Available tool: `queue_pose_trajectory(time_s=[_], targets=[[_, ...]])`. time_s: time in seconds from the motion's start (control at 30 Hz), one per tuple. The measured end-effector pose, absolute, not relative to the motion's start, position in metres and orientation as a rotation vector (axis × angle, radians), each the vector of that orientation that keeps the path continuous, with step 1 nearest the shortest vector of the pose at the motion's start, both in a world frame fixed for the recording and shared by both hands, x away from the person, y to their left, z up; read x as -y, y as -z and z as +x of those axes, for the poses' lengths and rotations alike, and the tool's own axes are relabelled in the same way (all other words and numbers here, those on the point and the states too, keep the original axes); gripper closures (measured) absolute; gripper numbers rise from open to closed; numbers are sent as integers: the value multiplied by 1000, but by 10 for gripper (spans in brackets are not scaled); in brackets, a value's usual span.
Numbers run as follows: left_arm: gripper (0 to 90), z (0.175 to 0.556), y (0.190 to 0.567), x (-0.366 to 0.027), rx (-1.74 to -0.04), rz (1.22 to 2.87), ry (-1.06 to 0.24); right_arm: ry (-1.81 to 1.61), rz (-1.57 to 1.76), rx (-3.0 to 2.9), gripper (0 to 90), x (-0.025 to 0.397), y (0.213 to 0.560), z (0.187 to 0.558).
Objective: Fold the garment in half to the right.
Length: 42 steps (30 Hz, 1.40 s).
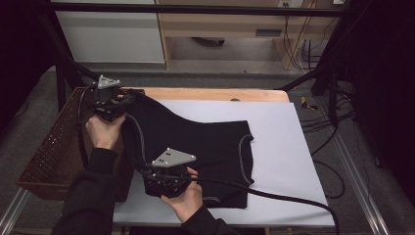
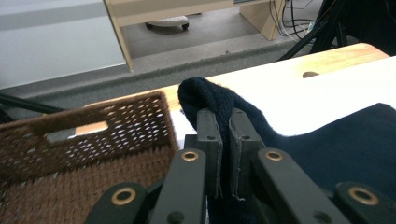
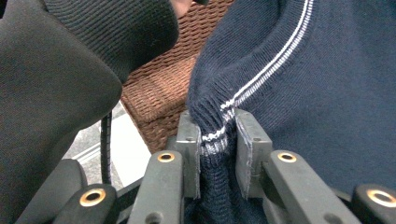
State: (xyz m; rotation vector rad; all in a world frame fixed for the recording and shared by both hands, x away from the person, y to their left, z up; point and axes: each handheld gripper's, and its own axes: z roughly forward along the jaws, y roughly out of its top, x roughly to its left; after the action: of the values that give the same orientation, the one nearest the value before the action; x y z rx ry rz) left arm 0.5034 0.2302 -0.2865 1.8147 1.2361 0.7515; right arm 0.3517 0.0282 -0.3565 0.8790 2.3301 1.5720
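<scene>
Dark navy knitted sweater (image 1: pixel 205 142) beside the brown wicker basket (image 1: pixel 49 156) is soft and floppy: both your left hand-held gripper (image 1: pixel 120 100) and right hand-held gripper (image 1: pixel 159 183) are clamped on its ribbed edges, good holds.

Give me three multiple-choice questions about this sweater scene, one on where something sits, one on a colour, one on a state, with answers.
1. Where is the wicker basket?
A. at the table's left edge
B. on top of the sweater
C. at the table's far right

2. What colour is the stripe on the sweater?
A. red
B. white
C. yellow

3. What is the left gripper doing?
A. hanging open
B. pinching the sweater
C. holding the basket

Answers: 1 A, the high view shows the basket left of the white sheet. 2 B, white lines run along the hem held by the right gripper. 3 B, fabric sits between its jaws.
</scene>
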Motion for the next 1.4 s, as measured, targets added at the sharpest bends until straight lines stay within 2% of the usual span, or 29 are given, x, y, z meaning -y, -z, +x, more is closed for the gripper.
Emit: queue_pose_trajectory(time_s=[0.5, 1.4], targets=[[839, 512, 288, -182, -1205, 1818, -732, -1573, 990, -2257, 741, 12, 359, 349], [836, 529, 319, -102, -1141, 1853, -635, -1439, 1127, -2148, 737, 83, 381, 340]])
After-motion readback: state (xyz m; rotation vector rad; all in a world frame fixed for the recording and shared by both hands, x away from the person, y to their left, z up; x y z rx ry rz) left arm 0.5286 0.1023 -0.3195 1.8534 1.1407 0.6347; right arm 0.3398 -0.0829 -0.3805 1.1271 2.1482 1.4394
